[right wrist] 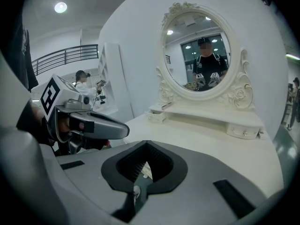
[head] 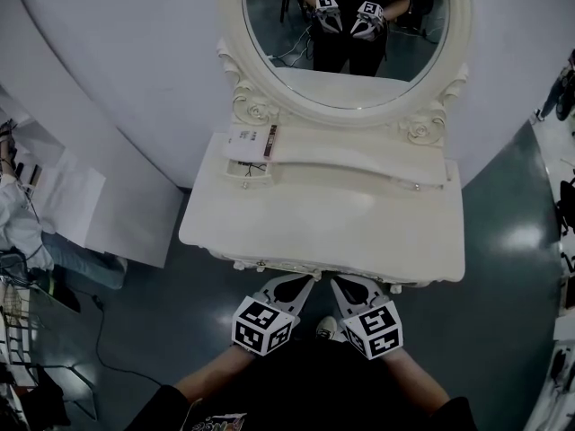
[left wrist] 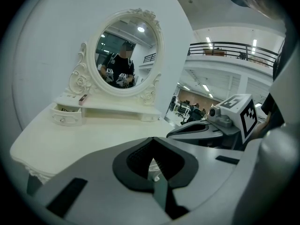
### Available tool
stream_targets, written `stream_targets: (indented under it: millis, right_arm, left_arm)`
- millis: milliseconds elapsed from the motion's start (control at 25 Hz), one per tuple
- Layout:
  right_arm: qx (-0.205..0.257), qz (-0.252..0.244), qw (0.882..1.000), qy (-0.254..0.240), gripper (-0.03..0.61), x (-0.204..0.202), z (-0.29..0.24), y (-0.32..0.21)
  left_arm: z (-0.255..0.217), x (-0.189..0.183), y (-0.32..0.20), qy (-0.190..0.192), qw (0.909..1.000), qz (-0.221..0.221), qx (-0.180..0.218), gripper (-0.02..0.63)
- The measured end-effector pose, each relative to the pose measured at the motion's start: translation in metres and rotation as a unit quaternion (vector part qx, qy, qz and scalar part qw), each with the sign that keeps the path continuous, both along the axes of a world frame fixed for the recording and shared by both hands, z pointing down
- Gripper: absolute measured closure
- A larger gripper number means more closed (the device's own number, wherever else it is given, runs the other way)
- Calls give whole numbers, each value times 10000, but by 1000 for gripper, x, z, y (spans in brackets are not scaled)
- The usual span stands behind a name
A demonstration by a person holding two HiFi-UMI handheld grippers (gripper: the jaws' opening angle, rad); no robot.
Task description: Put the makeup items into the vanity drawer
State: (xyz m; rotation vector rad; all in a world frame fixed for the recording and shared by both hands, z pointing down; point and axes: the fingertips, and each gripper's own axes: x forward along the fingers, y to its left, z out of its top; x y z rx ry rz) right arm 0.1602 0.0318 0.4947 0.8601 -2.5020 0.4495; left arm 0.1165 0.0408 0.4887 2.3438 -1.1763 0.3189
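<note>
**Drawer ajar, both grippers parked at the table's front edge**

The small drawer (head: 244,172) at the left end of the vanity's raised shelf stands pulled out a little. Something dark lies inside it, too small to identify. On the shelf directly above it lie 2 things: a slim reddish-brown stick (head: 271,139), probably a makeup item, and just beside it a white printed packet (head: 244,136). Both are outside the drawer.

The white table top (head: 323,223) lies between the shelf and the grippers. The left gripper (head: 302,282) and the right gripper (head: 347,283) sit side by side at the near edge, well apart from the shelf. Each has its jaws brought together at the tips and grips nothing.

By my reading, the step in hand is a fetch: at least 1 item sits outside a drawer that is open enough to take it. The next move calls for 1 gripper to part its jaws, reach across the table to the shelf's left end and close on the narrow stick squarely, since it could roll. The drawer's opening is small, so the drop needs care.
</note>
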Motion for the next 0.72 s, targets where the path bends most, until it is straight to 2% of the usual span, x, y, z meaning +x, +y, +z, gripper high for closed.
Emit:
stream_targets:
  millis: [720]
  right_arm:
    - [-21, -56, 10000, -35, 551, -2, 1, 0]
  left_arm:
    - [3, 7, 0, -27, 10000, 62, -39, 609]
